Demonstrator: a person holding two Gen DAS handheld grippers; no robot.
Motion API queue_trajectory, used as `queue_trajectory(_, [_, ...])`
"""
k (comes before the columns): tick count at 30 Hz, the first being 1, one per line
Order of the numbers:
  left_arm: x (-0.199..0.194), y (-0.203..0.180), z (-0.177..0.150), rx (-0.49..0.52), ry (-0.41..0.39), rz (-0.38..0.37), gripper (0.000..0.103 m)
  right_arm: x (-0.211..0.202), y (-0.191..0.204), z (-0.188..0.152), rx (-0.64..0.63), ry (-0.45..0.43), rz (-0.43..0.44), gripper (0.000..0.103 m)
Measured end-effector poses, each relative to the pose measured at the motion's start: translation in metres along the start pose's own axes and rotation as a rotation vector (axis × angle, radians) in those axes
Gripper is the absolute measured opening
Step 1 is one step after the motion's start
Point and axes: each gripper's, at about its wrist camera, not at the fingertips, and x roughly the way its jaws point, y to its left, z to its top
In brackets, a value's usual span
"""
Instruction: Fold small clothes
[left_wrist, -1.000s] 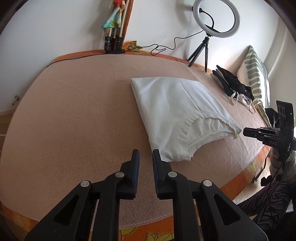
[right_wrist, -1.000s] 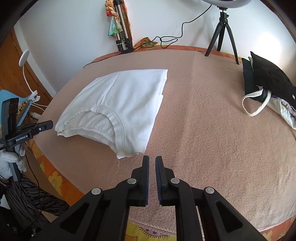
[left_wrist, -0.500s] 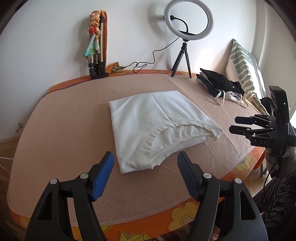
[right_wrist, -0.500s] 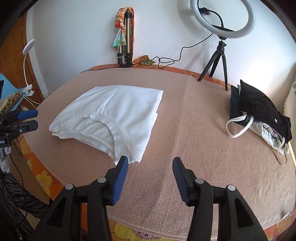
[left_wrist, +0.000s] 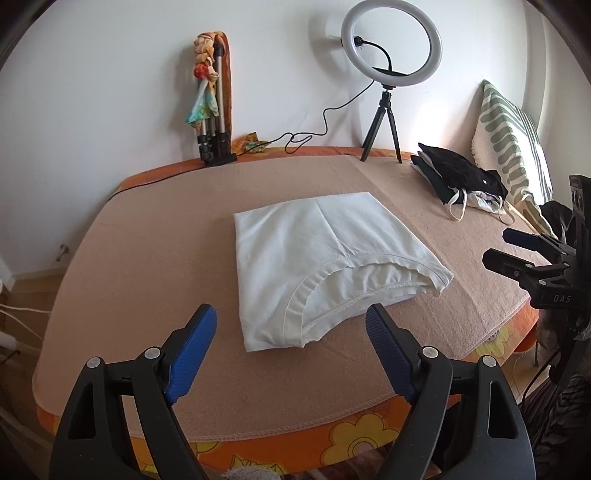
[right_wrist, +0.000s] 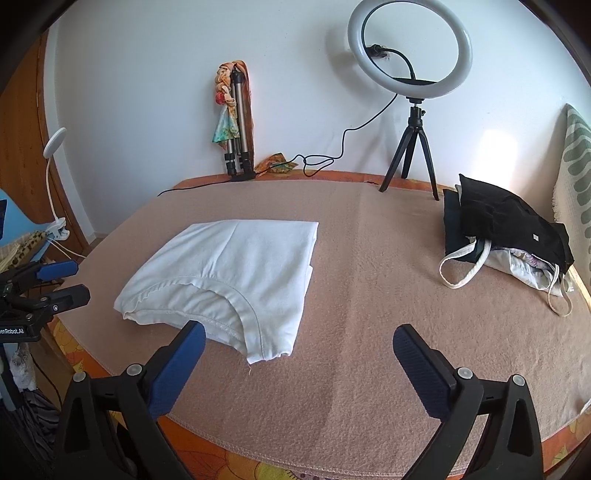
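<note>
Between folds, by the look of it: white shirt lying folded mid-bed, collar toward the near edge; left claw spread wide and empty just short of that collar; right claw likewise released, beside the shirt's near corner. Next, likely: closing in on the shirt's near edge, pinching every layer together before lifting.

right gripper: "DAS" | left gripper: "enRobot.AI"

The striped pillow is cut by the right edge of the right wrist view, the contents of the black bag are mostly hidden, and the lower layers of the folded white garment are covered by its top layer.
</note>
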Motion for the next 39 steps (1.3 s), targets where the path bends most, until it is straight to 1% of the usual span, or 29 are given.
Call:
queue_trajectory(3, [0.000, 0.000, 0.003, -0.009, 0.012, 0.049, 0.089, -0.004, -0.002, 0.003, 0.022, -0.027, -0.001, 0.103])
queue_trajectory(5, [-0.002, 0.000, 0.004, -0.010, 0.002, 0.056, 0.103, -0.006, -0.004, 0.006, 0.037, -0.040, 0.001, 0.103])
queue_trajectory(7, [-0.007, 0.000, 0.004, -0.018, -0.018, 0.046, 0.103, -0.007, -0.006, 0.008, 0.052, -0.051, 0.003, 0.103])
queue_trajectory(10, [-0.013, -0.004, 0.002, -0.003, -0.054, 0.024, 0.103, -0.008, -0.008, 0.010, 0.065, -0.065, 0.002, 0.103])
queue_trajectory(13, [-0.019, -0.008, -0.002, 0.025, -0.101, 0.009, 0.103, -0.010, -0.007, 0.011, 0.065, -0.079, -0.005, 0.103])
queue_trajectory(15, [-0.021, -0.013, -0.002, 0.050, -0.113, 0.001, 0.103, -0.010, -0.007, 0.012, 0.068, -0.080, -0.003, 0.103])
queue_trajectory(18, [-0.021, -0.016, -0.002, 0.059, -0.109, 0.005, 0.103, -0.008, -0.007, 0.012, 0.068, -0.076, -0.002, 0.103])
queue_trajectory(21, [-0.020, -0.014, -0.001, 0.041, -0.097, 0.000, 0.103, -0.007, -0.006, 0.012, 0.066, -0.075, -0.001, 0.103])
queue_trajectory(27, [-0.020, -0.009, -0.002, 0.007, -0.093, 0.016, 0.103, -0.005, -0.006, 0.012, 0.058, -0.072, -0.003, 0.103])
queue_trajectory(39, [-0.023, -0.009, -0.002, 0.011, -0.096, 0.027, 0.103, -0.002, -0.005, 0.010, 0.052, -0.067, 0.006, 0.103])
